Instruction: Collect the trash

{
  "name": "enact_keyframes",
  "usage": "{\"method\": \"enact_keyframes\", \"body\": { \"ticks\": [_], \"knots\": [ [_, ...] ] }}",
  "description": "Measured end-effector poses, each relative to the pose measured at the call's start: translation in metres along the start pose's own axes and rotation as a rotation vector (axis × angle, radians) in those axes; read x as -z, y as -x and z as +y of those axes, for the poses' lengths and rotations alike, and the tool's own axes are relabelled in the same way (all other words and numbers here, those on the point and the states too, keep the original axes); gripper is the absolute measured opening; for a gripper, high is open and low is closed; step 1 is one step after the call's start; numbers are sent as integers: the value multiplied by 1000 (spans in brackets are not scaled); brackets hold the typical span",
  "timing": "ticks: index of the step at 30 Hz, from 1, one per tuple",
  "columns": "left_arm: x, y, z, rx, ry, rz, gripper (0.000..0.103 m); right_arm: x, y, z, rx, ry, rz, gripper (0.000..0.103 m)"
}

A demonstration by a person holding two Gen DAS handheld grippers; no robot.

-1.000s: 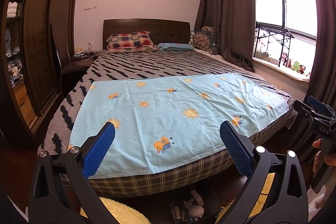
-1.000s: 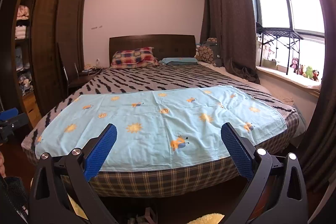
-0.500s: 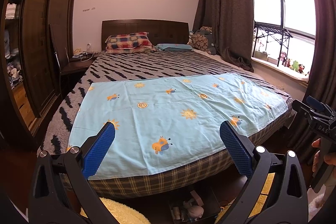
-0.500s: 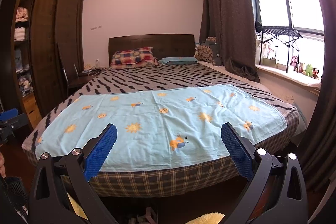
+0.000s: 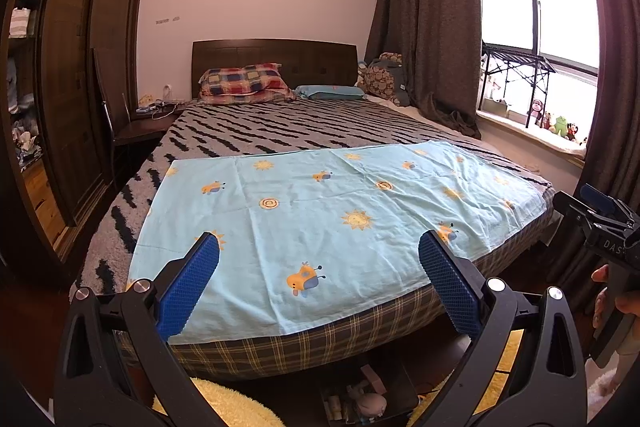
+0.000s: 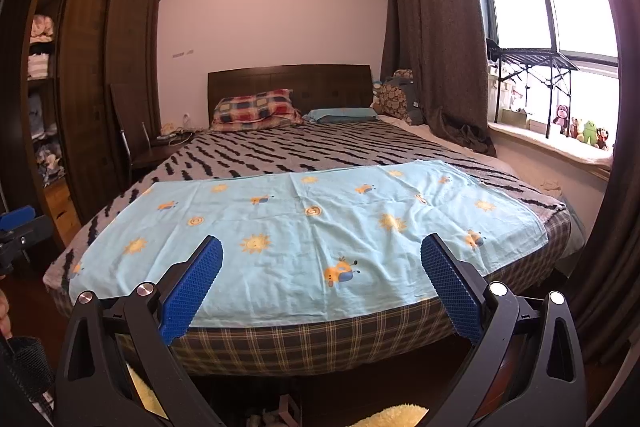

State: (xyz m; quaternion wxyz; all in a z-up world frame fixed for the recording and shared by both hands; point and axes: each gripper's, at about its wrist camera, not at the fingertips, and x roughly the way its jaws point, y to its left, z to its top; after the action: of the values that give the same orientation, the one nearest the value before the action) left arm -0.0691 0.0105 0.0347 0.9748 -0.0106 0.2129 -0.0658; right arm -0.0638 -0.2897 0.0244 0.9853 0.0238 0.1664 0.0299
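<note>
Both grippers face a wide bed [image 5: 304, 351] from its foot end. In the left wrist view my left gripper [image 5: 319, 247] is open, its blue pads [image 5: 188, 291] spread wide with nothing between them. My right gripper [image 6: 322, 247] is likewise open and empty in the right wrist view. A light blue sheet [image 5: 320, 219] with suns and cartoon animals lies flat across the near half of the bed. Under the bed's edge sits a dark box of small mixed items [image 5: 360, 399]. No loose trash shows on the sheet.
A dark wardrobe [image 5: 60, 87] with open shelves lines the left. A chair [image 5: 132, 123] stands by the headboard, pillows [image 5: 244, 81] at the far end. Curtains [image 5: 428, 27], a windowsill with toys [image 5: 556, 125] are right. Yellow fluffy rug [image 5: 236, 407] and black mesh bin [image 6: 26, 367] lie below.
Both views have drifted only slightly. The grippers stay open and empty, and nothing on the bed has moved.
</note>
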Motion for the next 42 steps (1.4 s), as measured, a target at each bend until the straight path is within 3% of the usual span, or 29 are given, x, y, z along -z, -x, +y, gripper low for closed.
{"method": "enact_keyframes", "body": {
  "ticks": [28,42],
  "knots": [
    [3,-1,-2,3,7,9,95,1,-2,1,-8,2,18,100],
    [4,-1,-2,-32,18,8,95,3,-6,3,-1,7,34,100]
  ]
}}
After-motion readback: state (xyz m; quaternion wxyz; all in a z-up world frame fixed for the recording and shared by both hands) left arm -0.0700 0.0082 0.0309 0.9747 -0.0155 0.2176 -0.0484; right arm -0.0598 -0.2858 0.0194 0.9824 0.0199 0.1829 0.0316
